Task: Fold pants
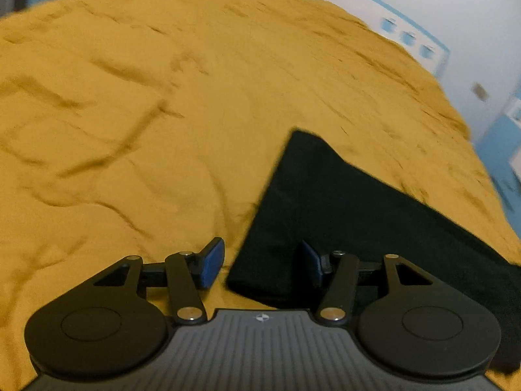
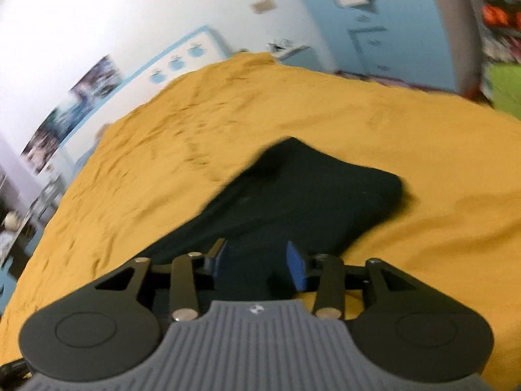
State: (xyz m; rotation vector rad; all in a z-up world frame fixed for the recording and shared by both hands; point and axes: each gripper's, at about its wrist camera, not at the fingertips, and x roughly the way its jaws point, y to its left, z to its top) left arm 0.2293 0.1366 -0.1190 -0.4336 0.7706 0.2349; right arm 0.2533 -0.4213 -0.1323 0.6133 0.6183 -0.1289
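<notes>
Flat black pants (image 1: 342, 202), angular corner (soft-edged), wrinkled mustard bedsheet (image 1: 130, 114)

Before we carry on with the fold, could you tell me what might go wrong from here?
Both grippers are open and neither holds the dark folded pants, so the fold could loosen. The wrinkled mustard-yellow bedsheet may get pinched along with the fabric. The left gripper straddles the pants' edge and may catch only one layer.

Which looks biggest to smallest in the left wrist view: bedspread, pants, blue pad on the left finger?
1. Bedspread, fills most of the frame.
2. Pants, a dark wedge lower right.
3. Blue pad, smallest, though it sits closest to the camera.
</notes>
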